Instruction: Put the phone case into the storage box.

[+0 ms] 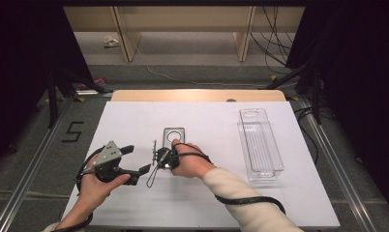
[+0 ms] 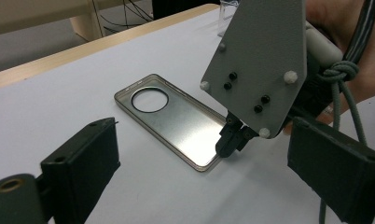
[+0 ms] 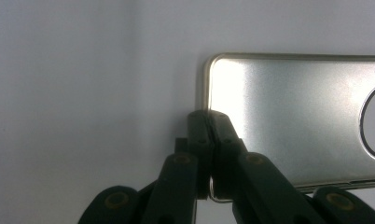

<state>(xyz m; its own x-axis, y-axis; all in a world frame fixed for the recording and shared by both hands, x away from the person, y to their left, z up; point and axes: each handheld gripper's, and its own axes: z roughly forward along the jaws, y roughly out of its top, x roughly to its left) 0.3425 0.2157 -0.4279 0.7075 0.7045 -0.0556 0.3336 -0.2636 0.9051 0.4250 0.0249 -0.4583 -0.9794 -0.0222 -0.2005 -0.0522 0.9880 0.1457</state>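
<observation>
A flat rectangular silver metal tray with a round hole near one end [image 1: 174,136] lies on the white tabletop [image 1: 134,121], a little left of centre. Its long axis runs away from the person, the holed end farthest off. Well apart on the right stands a long clear plastic bin [image 1: 260,145], lying parallel to the tray; nothing stands between them.

The right tongs [image 3: 209,122] are pressed together on the rim of the tray's near short end, one jaw inside the wall and one outside; in the left gripper view they meet the edge at that same corner [image 2: 231,140].

The left tongs [image 1: 139,159] hover just left of the tray, jaws wide apart and empty, pointing towards it.
</observation>
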